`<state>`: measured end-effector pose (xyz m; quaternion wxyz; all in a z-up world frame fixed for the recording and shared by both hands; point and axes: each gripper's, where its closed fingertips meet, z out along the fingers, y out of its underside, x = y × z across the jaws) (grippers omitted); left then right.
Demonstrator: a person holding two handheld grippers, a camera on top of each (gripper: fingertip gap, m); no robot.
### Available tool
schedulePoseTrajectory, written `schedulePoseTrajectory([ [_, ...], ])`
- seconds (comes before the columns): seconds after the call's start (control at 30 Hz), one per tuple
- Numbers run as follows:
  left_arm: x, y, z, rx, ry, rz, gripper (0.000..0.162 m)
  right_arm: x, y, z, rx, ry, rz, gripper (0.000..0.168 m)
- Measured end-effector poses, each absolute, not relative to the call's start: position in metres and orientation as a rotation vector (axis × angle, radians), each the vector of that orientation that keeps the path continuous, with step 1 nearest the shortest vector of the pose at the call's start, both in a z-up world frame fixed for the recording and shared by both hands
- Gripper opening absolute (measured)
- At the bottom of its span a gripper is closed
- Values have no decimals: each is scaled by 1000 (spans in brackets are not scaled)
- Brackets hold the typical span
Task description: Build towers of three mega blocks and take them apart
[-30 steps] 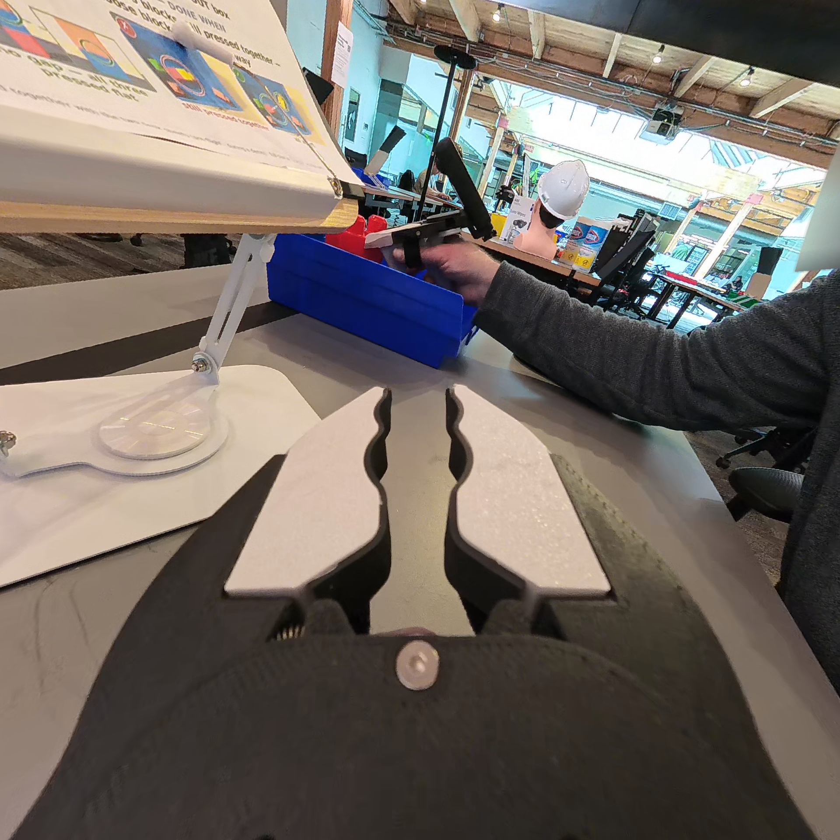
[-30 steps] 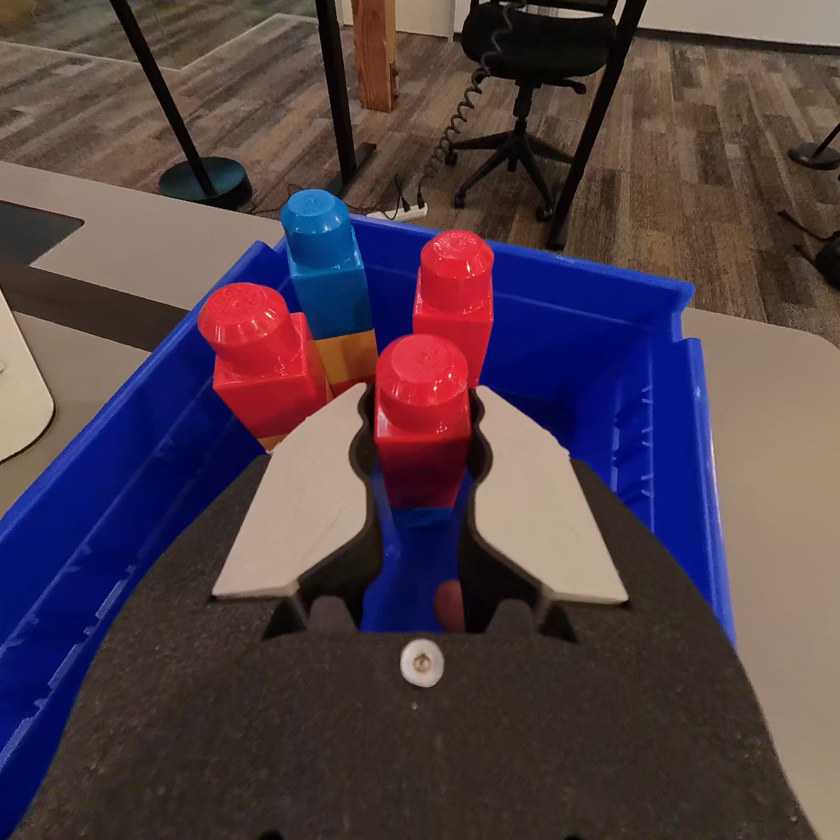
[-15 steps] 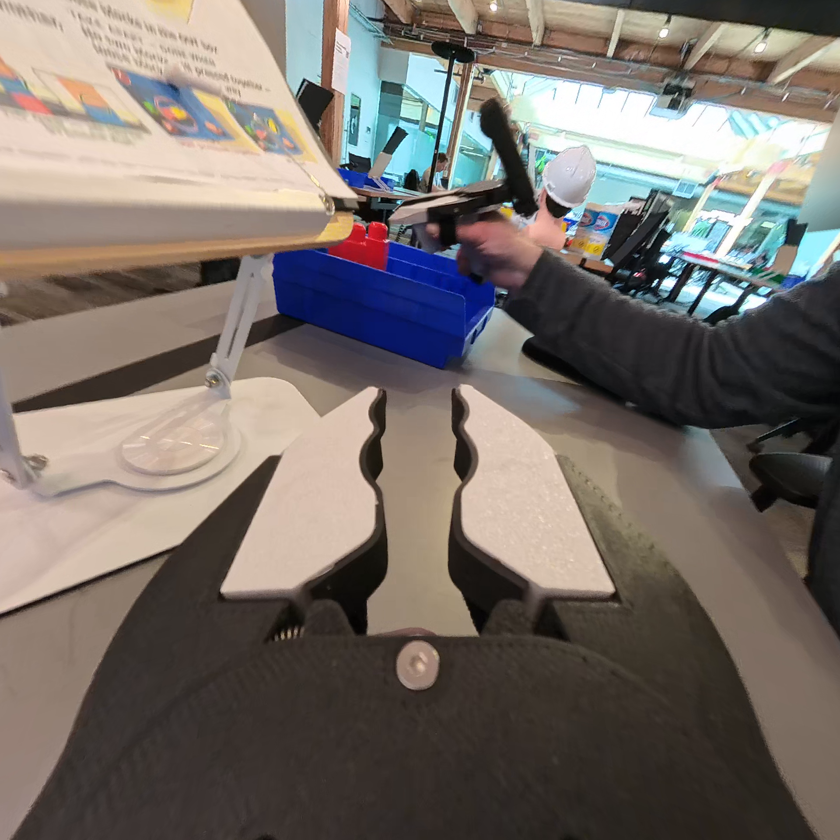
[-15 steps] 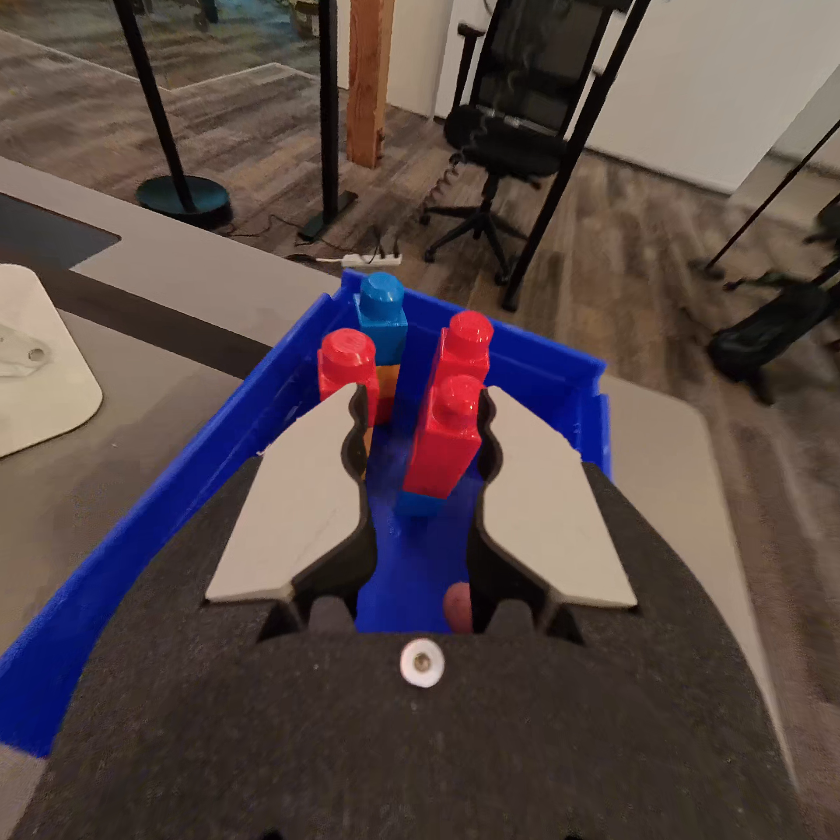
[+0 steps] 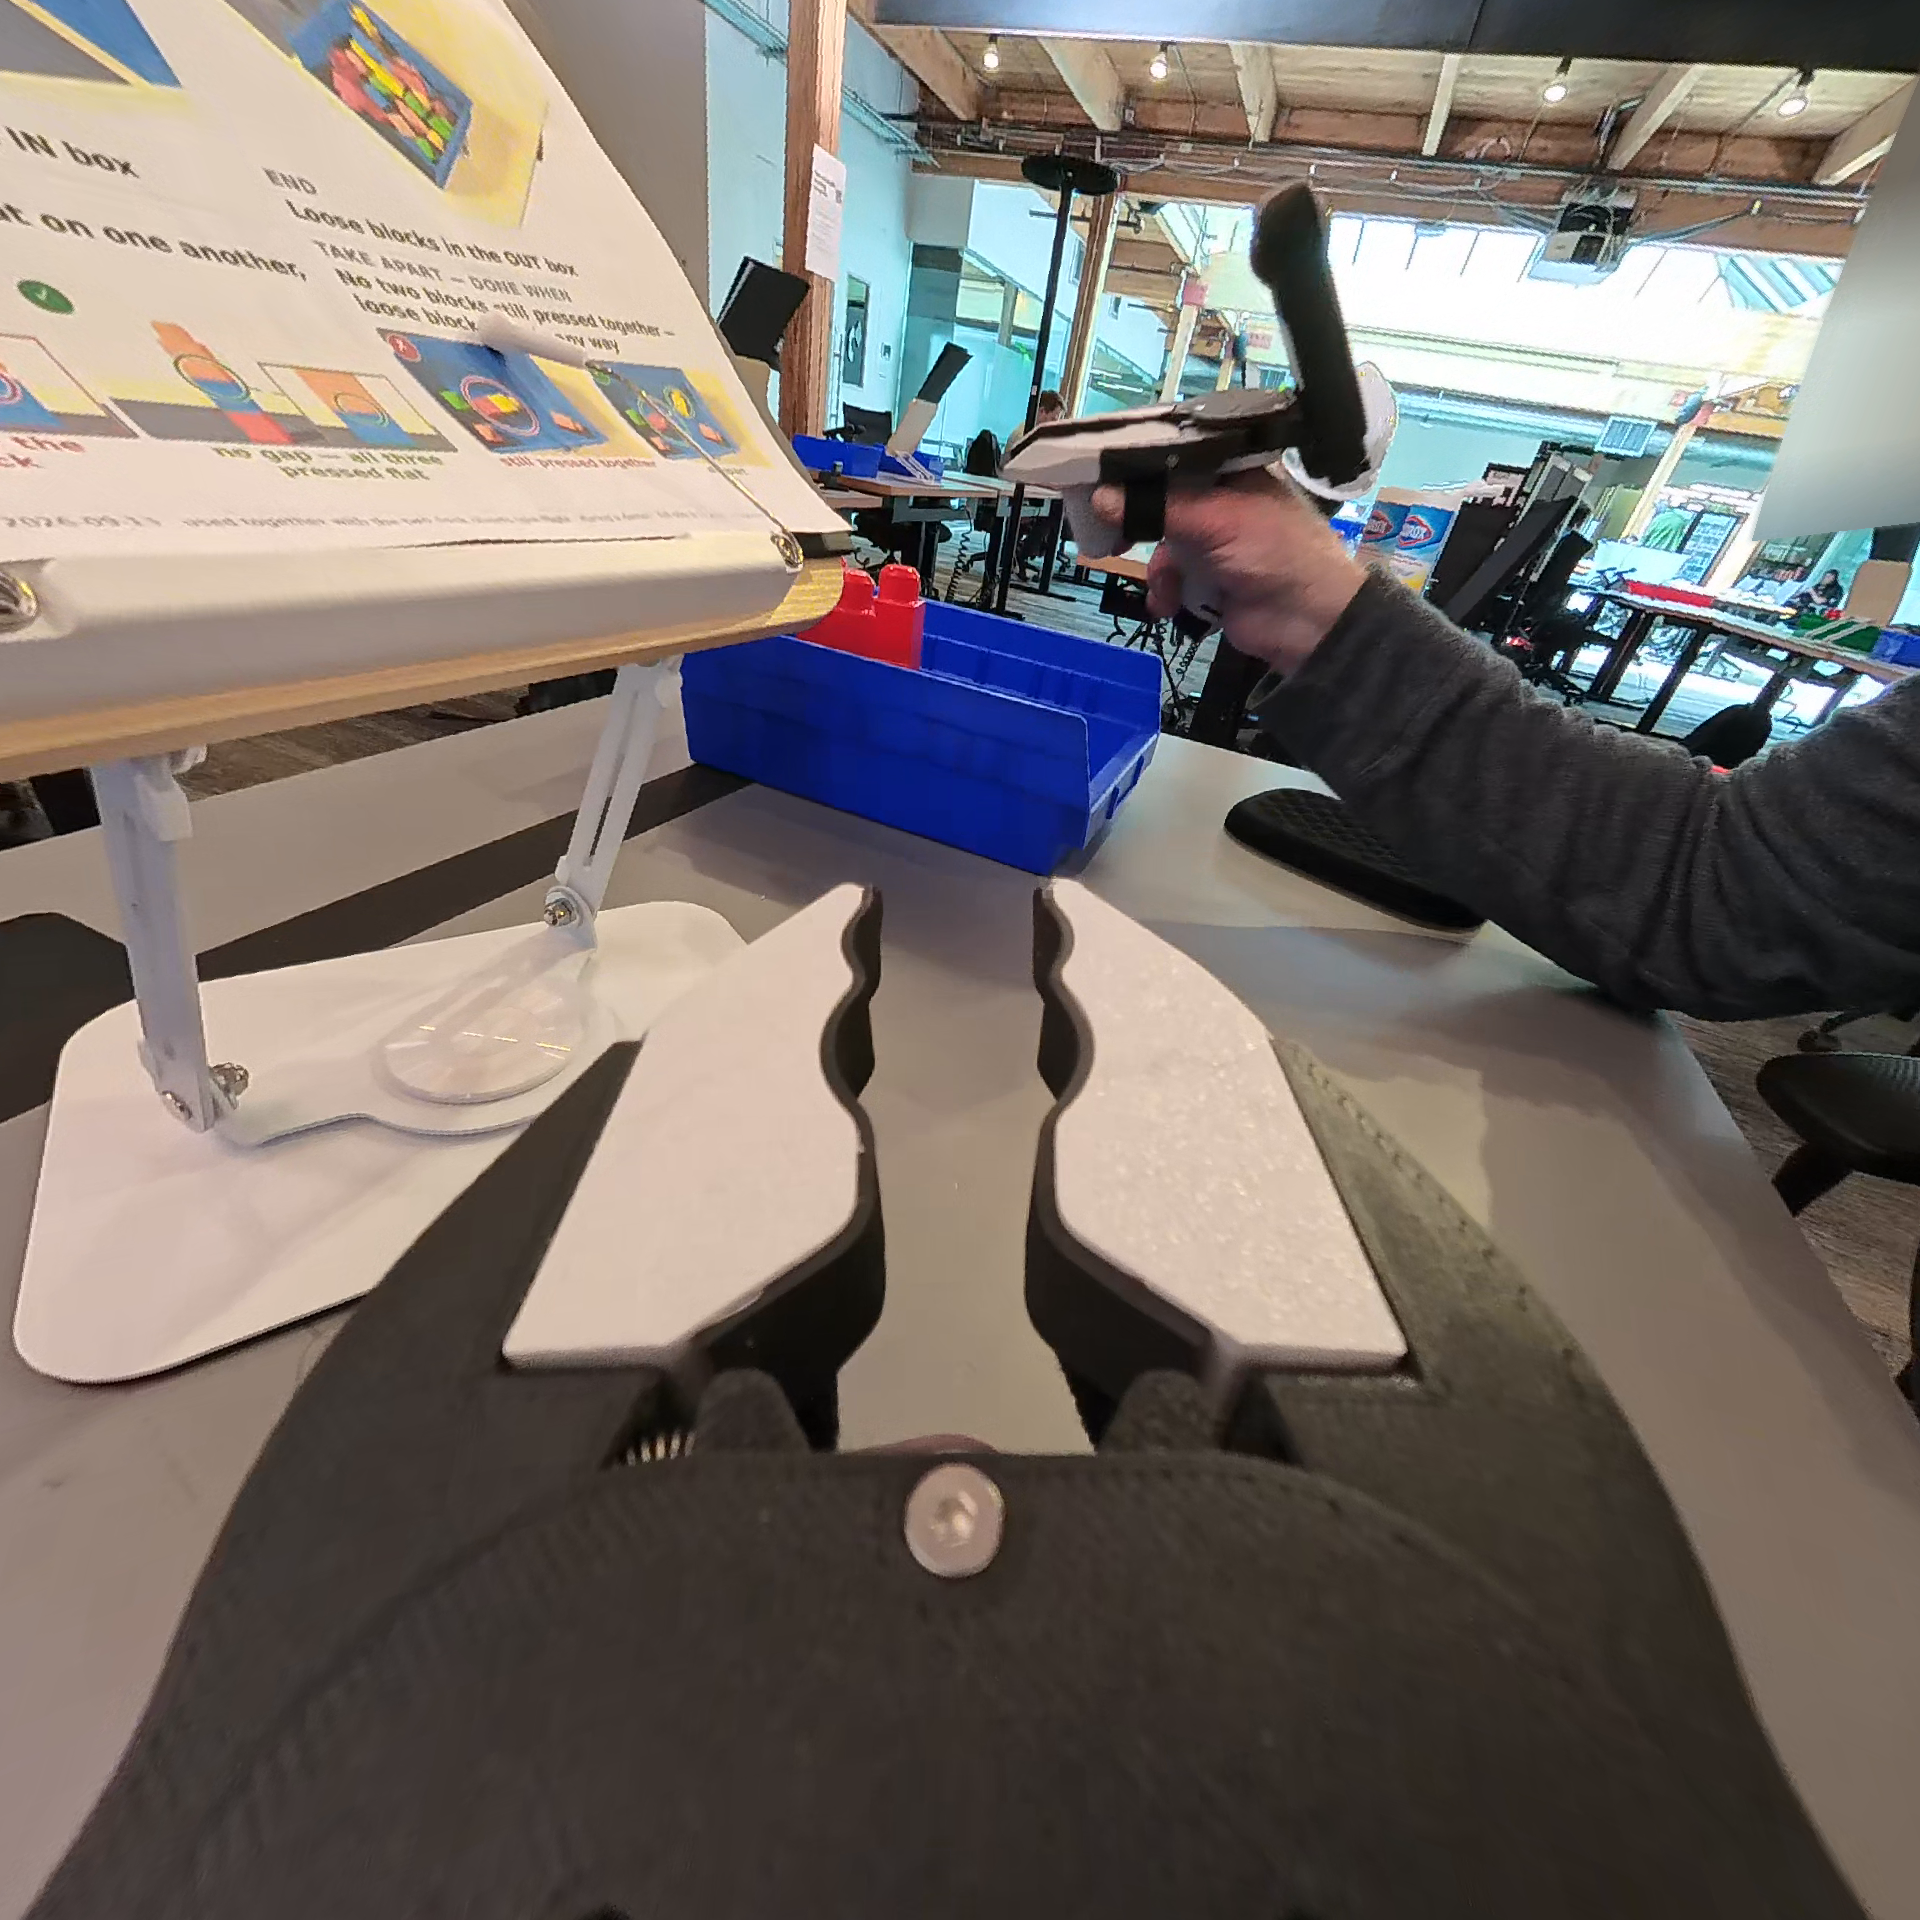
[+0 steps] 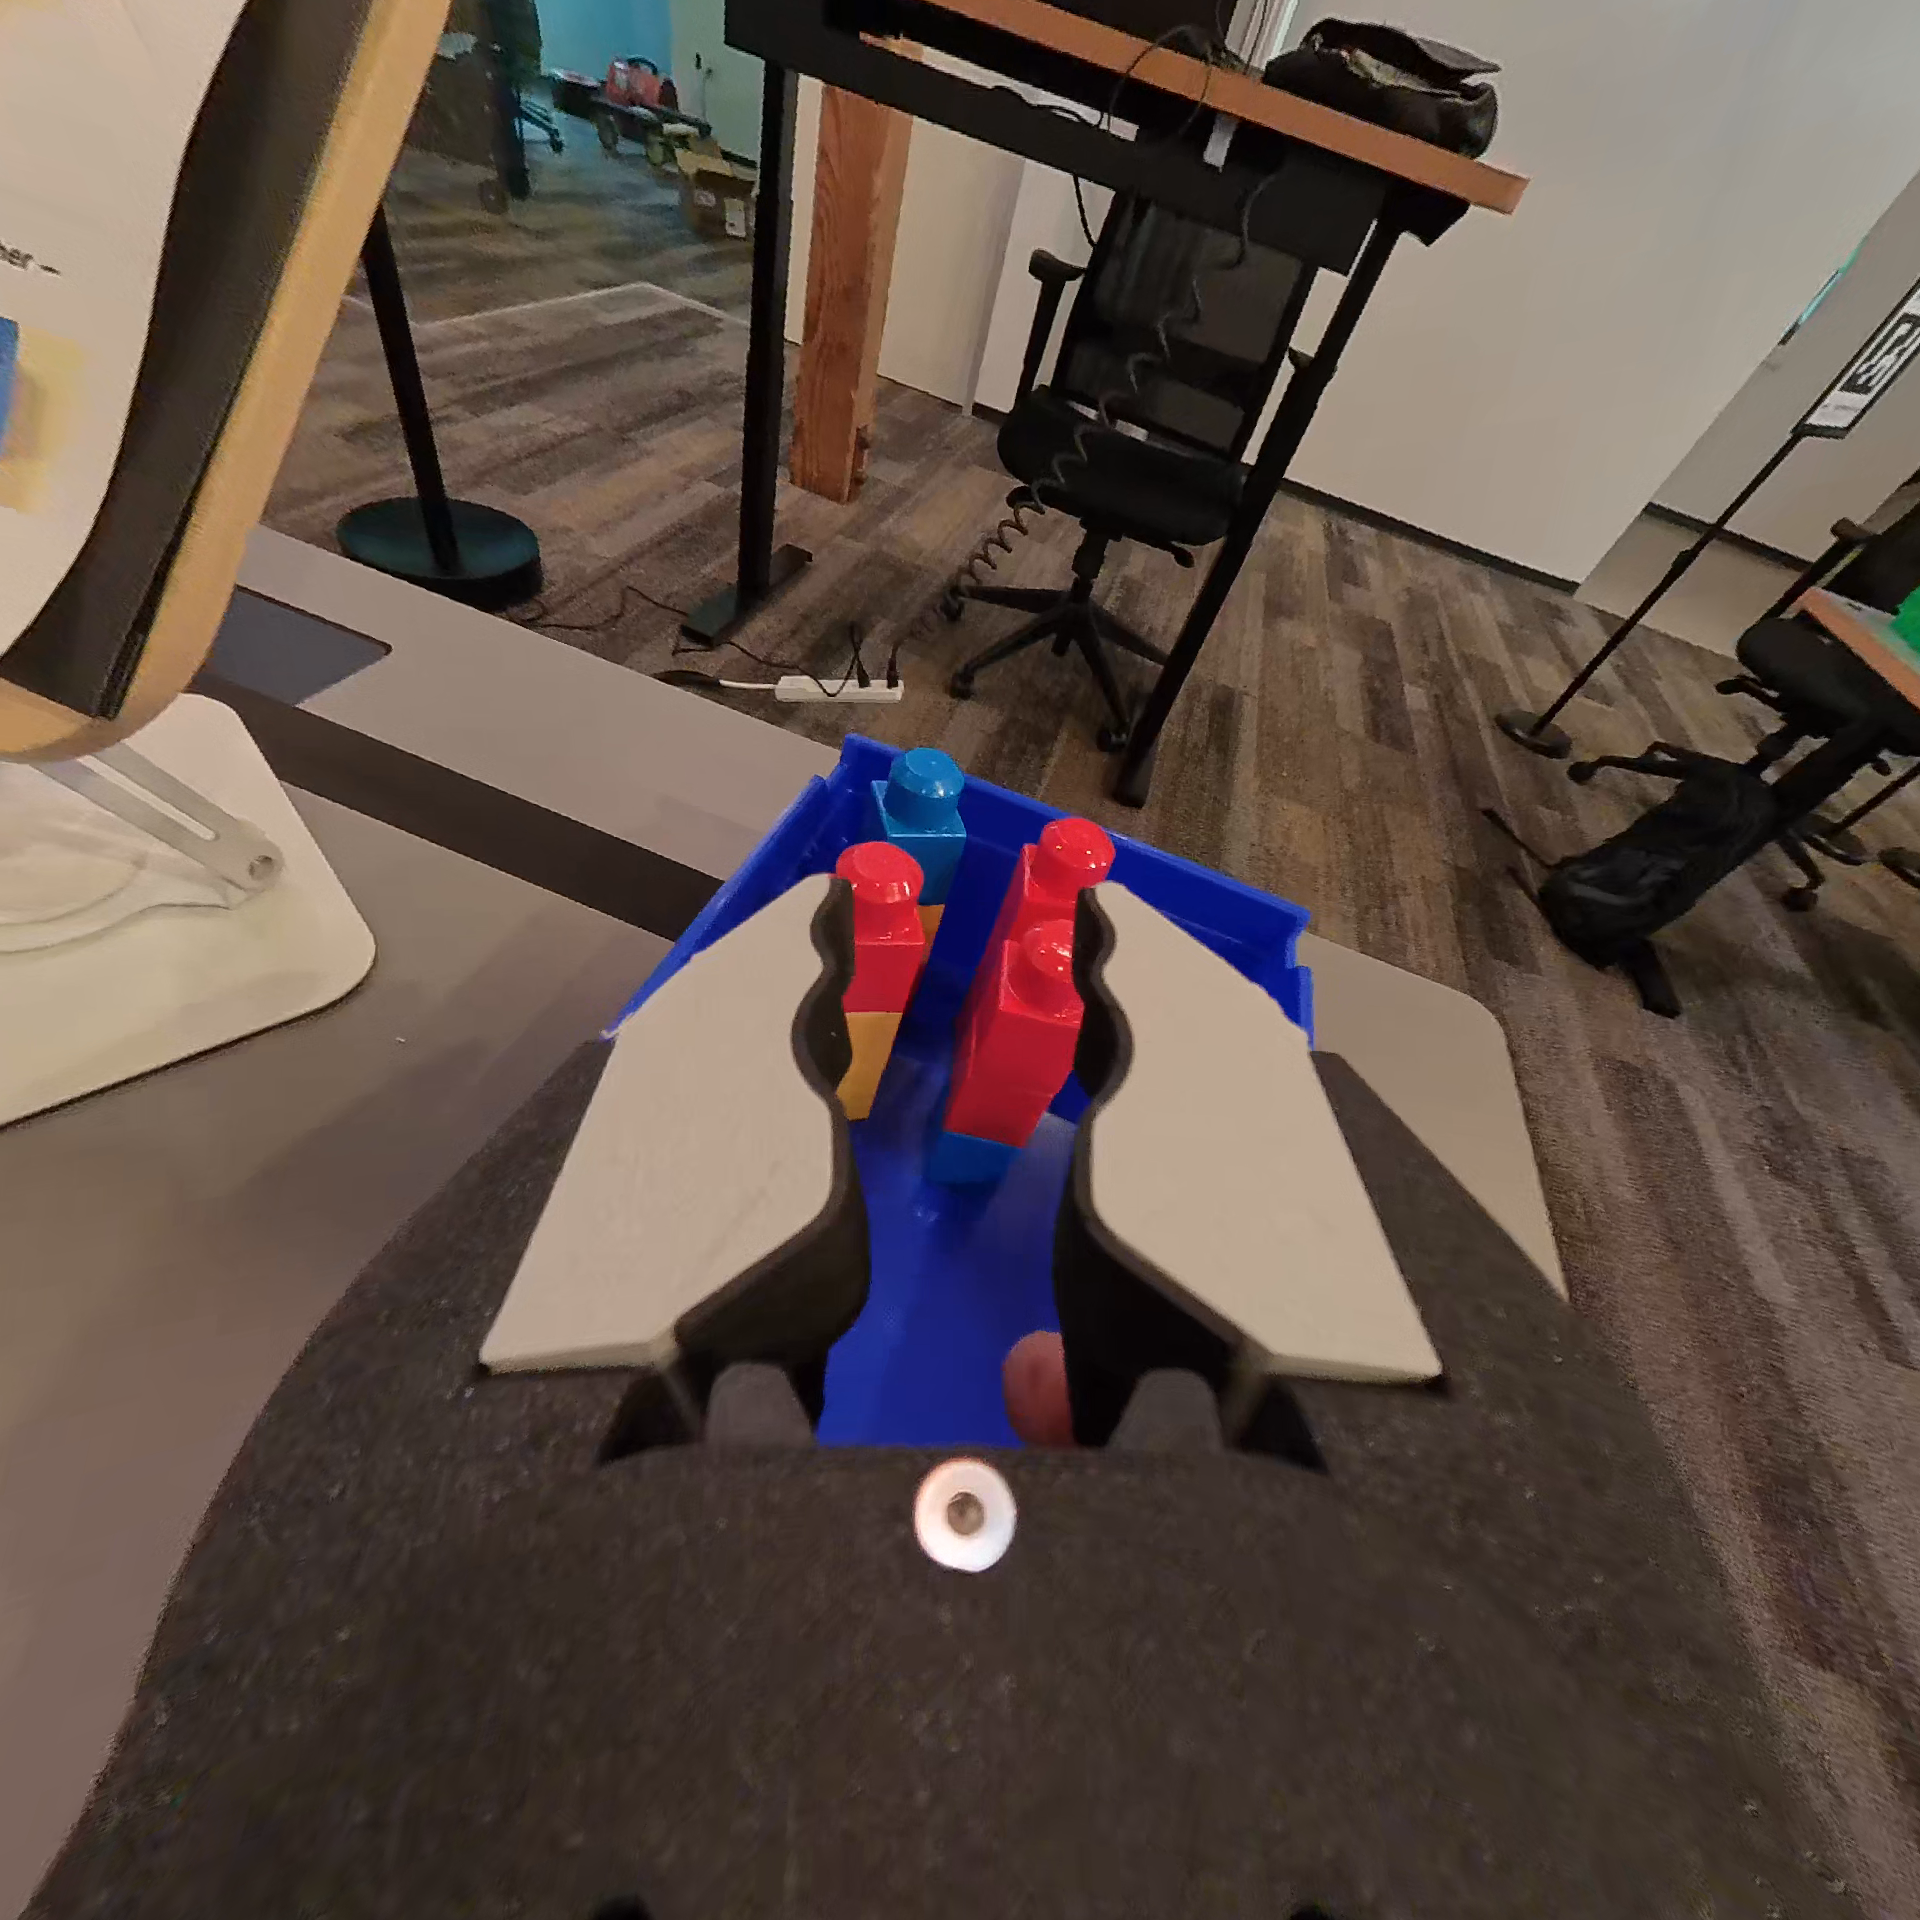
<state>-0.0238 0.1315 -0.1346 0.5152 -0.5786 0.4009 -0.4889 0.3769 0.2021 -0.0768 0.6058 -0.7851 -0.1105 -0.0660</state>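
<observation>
Blue bin (image 6: 1195, 883) holds four upright block towers (image 6: 1013, 1039)

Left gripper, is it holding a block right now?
No, the left gripper is open over the bare grey table with nothing between its fingers.

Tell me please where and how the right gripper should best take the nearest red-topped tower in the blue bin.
Probably grip the red upper block of the nearest tower on its two flat side faces, below the round stud, coming from above along the path the right gripper now points. The tower stands apart from its neighbours in the bin, so open fingers fit on both sides.
</observation>
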Motion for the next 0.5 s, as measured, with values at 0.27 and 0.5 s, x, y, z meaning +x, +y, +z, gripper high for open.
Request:
schedulePoseTrajectory([
  [0.27, -46, 143, -122, -1423, 925, -1018, 32, 294, 179, -41, -1705, -501, -80, 21],
  [0.5, -171, 205, -109, -1696, 763, -456, 34, 109, 155, -75, -1585, -875, 337, 6],
])
